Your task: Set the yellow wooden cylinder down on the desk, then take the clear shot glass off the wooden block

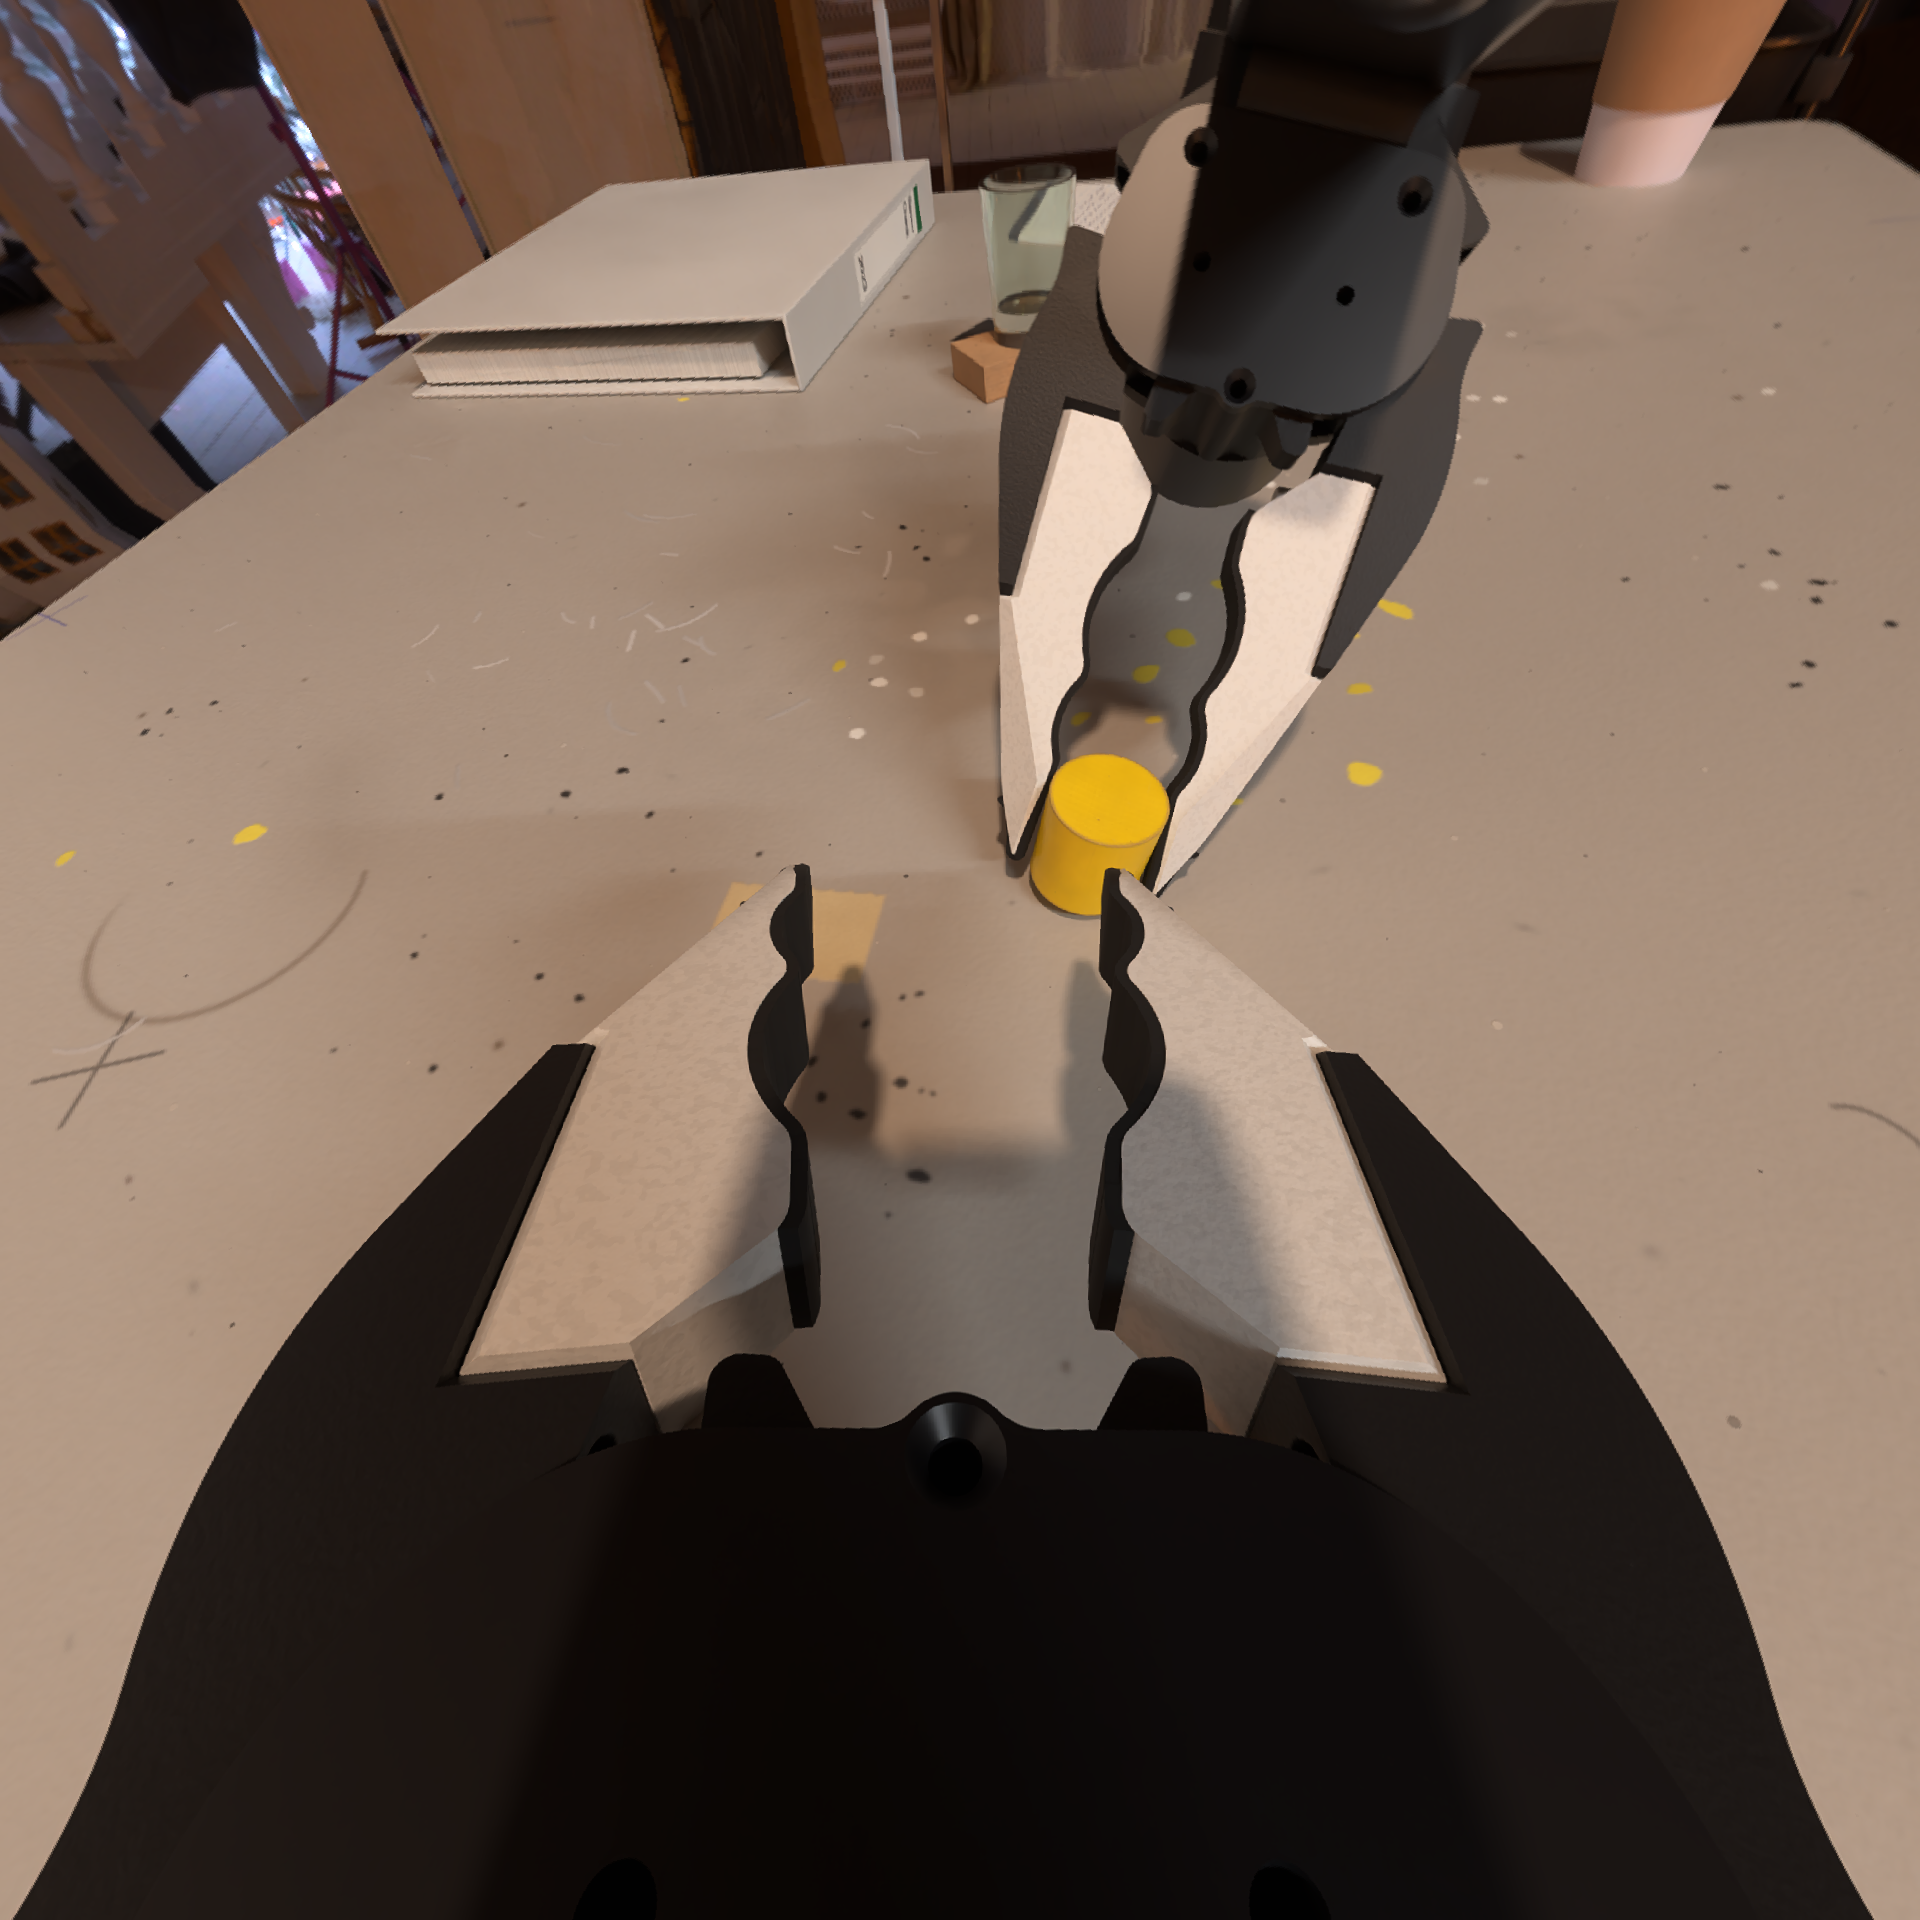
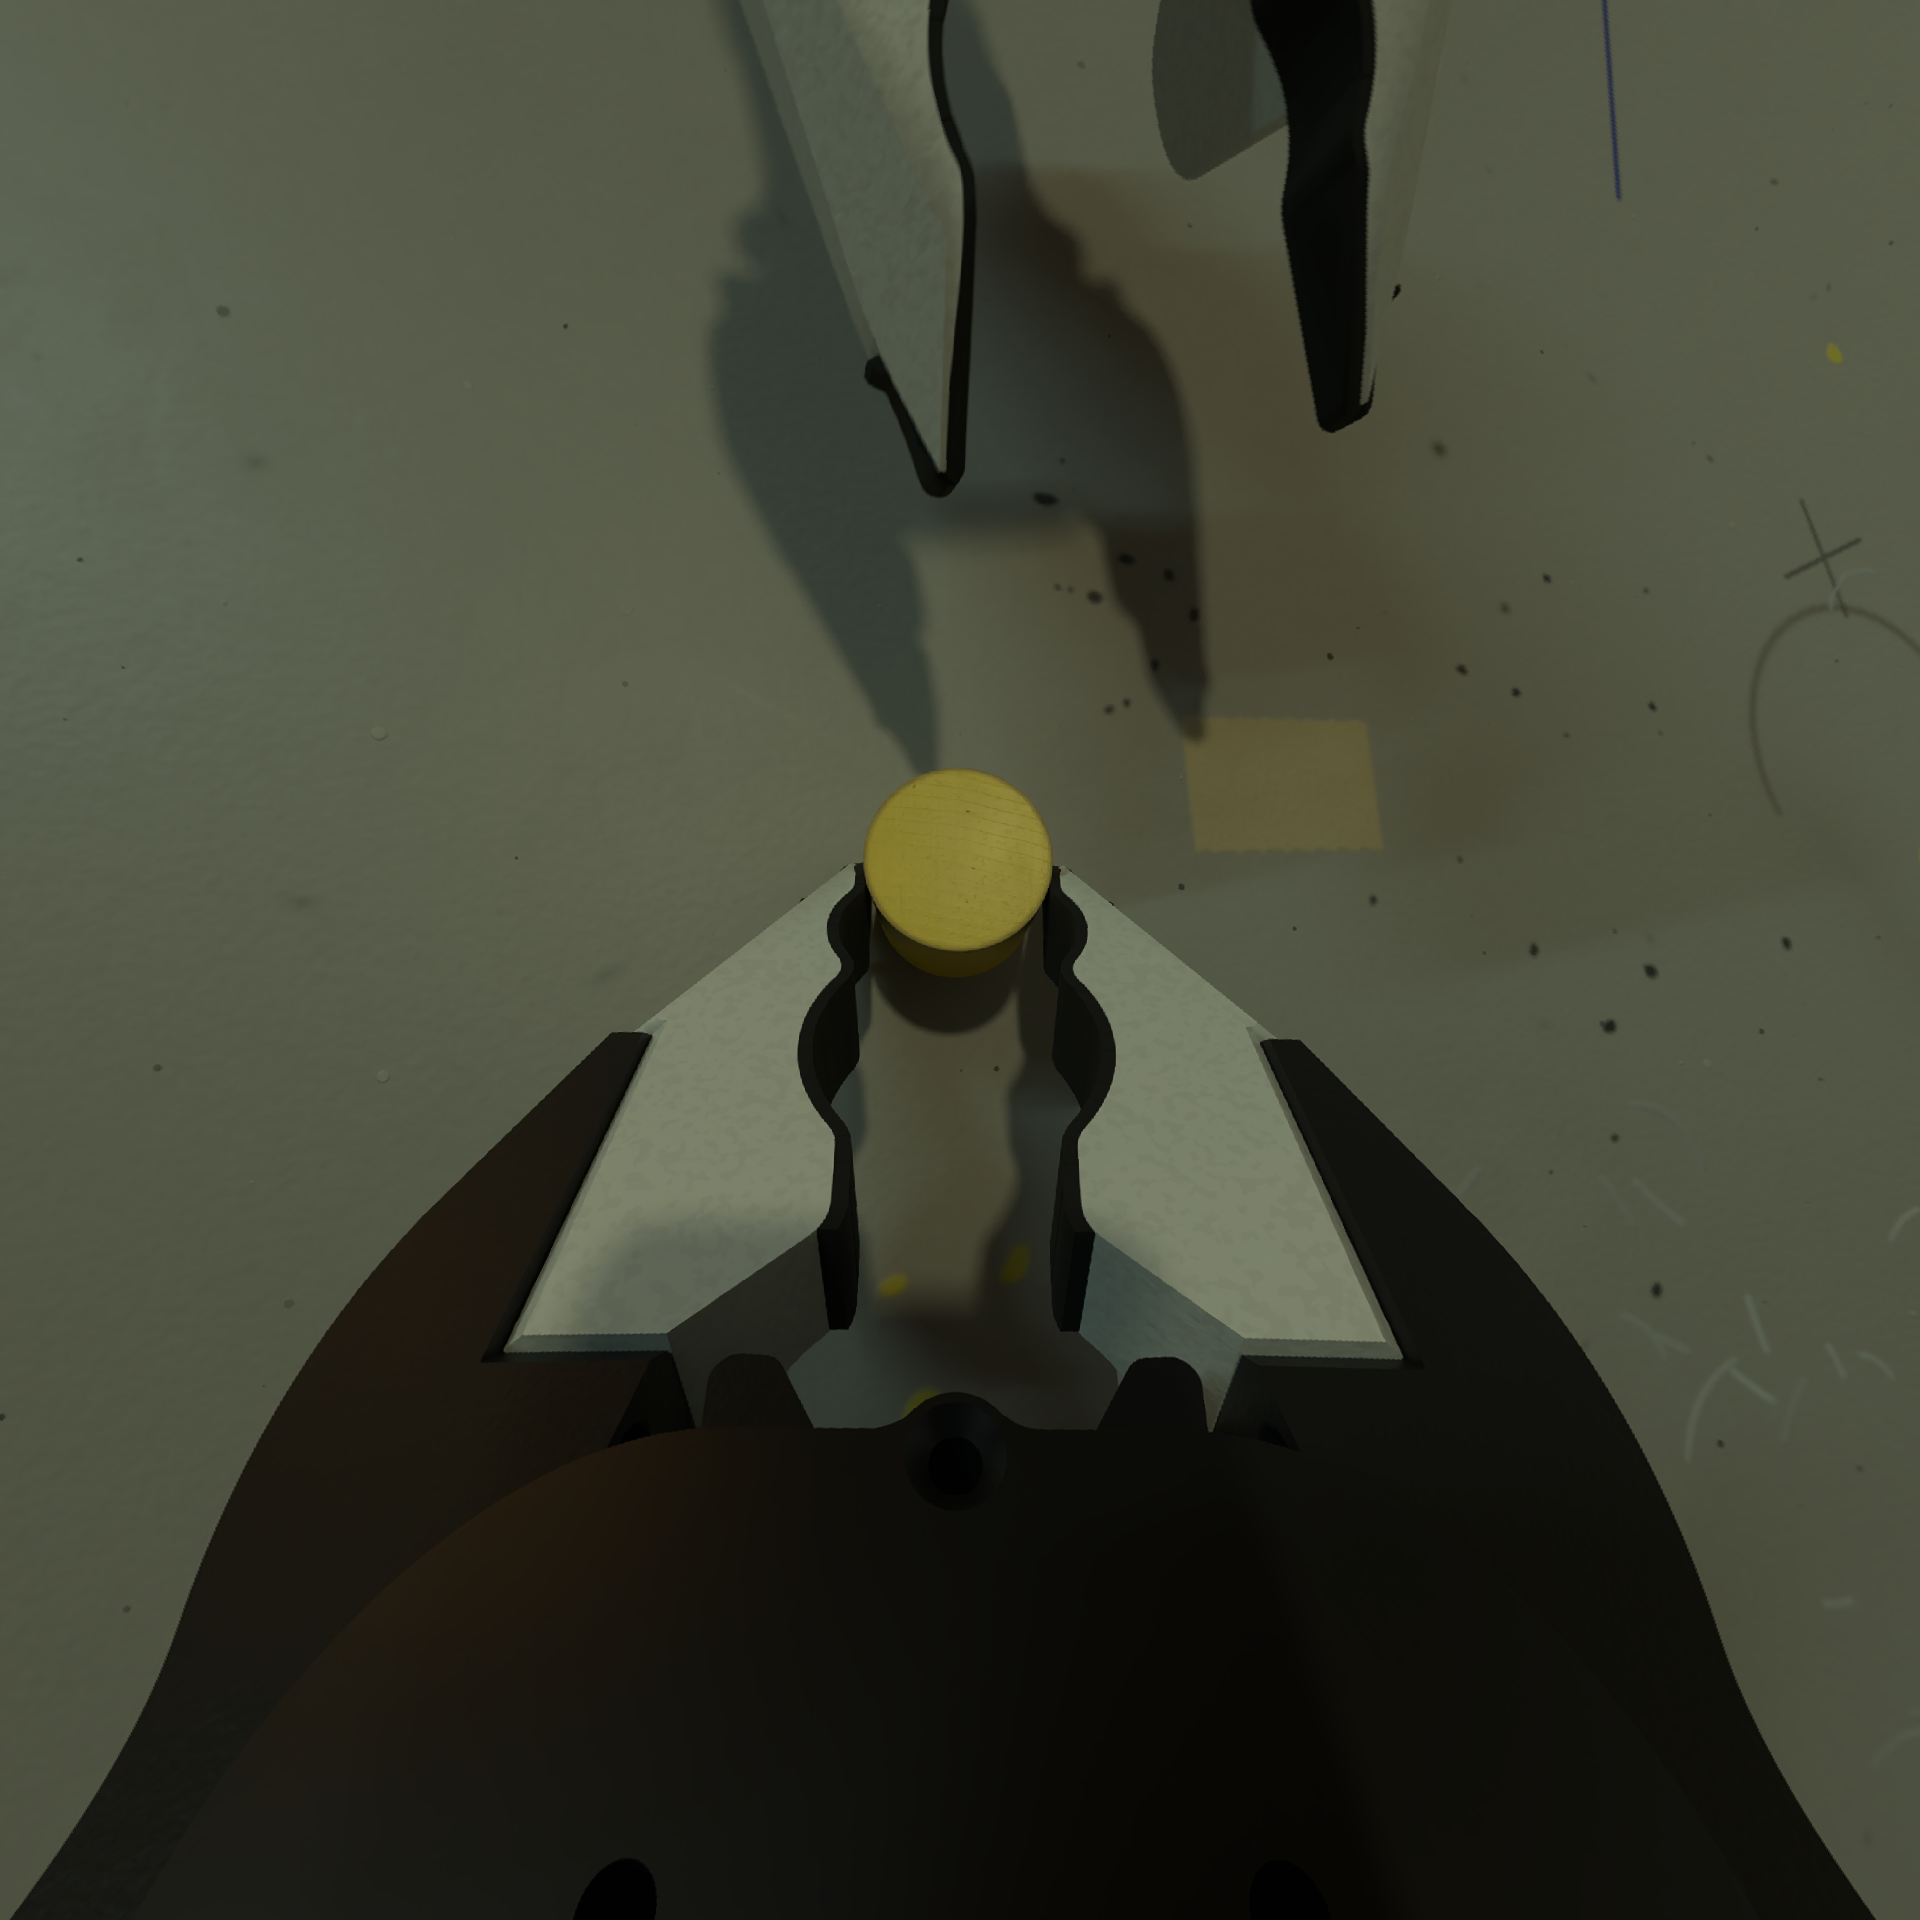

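The yellow wooden cylinder [image 1: 1101,821] stands upright at the desk [image 1: 520,727] surface, between the fingertips of my right gripper [image 1: 1086,864], which points straight down and is shut on it. In the right wrist view I look down on the cylinder's round top [image 2: 956,862], held at the tips of my right gripper [image 2: 958,878]. My left gripper [image 1: 956,878] is open and empty, just short of the cylinder; it also shows in the right wrist view [image 2: 1138,452]. The clear shot glass [image 1: 1023,249] stands on the wooden block [image 1: 982,364] at the back, partly hidden by the right gripper's body.
A white ring binder [image 1: 665,291] lies flat at the back left. An orange and white round column [image 1: 1652,114] stands at the back right. A tan square patch [image 2: 1283,784] marks the desk beside the cylinder. The desk's left edge drops off to furniture beyond.
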Robot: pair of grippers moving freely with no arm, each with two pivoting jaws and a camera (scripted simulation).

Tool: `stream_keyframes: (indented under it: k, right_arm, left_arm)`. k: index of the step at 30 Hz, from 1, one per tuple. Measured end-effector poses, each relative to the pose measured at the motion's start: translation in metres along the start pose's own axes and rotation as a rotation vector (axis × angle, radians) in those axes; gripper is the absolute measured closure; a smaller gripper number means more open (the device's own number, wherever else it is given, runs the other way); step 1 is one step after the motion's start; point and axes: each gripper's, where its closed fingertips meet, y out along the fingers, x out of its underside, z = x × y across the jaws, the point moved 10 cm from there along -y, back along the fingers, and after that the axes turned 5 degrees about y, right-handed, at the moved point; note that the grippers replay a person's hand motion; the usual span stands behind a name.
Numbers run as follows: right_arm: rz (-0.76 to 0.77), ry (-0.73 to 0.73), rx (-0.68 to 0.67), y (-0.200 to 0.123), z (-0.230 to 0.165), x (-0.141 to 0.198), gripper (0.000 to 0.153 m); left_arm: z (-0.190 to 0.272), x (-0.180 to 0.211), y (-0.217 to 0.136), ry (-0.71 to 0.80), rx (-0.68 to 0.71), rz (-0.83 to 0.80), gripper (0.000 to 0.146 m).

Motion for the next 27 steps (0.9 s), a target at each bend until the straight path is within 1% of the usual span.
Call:
stream_keyframes:
  k: [2,4,6,9,12,15,20,23,27]
  right_arm:
    - [0.015,0.019,-0.011,0.001,0.001,0.001,0.120]
    - [0.030,0.026,-0.011,0.002,0.002,0.002,0.120]
    - [0.059,0.036,-0.007,0.001,0.003,0.000,0.115]
    - [0.145,0.072,0.011,-0.005,0.009,-0.002,0.112]
    - [0.270,0.129,0.051,-0.014,0.019,-0.002,0.110]
    - [0.404,0.190,0.124,-0.023,0.030,0.000,0.106]
    - [0.550,0.267,0.294,-0.040,0.046,0.008,0.105]
    - [0.588,0.312,0.349,-0.046,0.053,0.012,0.105]
    - [0.579,0.325,0.404,-0.053,0.056,0.014,0.103]
  left_arm:
    - [0.001,0.000,0.001,0.015,-0.005,-0.009,0.091]
    - [0.001,-0.001,0.001,0.028,-0.035,-0.001,0.089]
    - [-0.001,-0.001,-0.001,0.042,-0.079,0.027,0.086]
    - [-0.007,-0.003,-0.007,0.034,-0.147,0.073,0.084]
    - [-0.013,-0.003,-0.013,0.001,-0.202,0.106,0.083]
    - [-0.018,-0.002,-0.017,-0.039,-0.225,0.137,0.083]
    - [-0.022,-0.001,-0.020,-0.079,-0.232,0.162,0.084]
    - [-0.024,0.000,-0.021,-0.098,-0.233,0.165,0.084]
    - [-0.024,-0.001,-0.023,-0.098,-0.238,0.171,0.085]
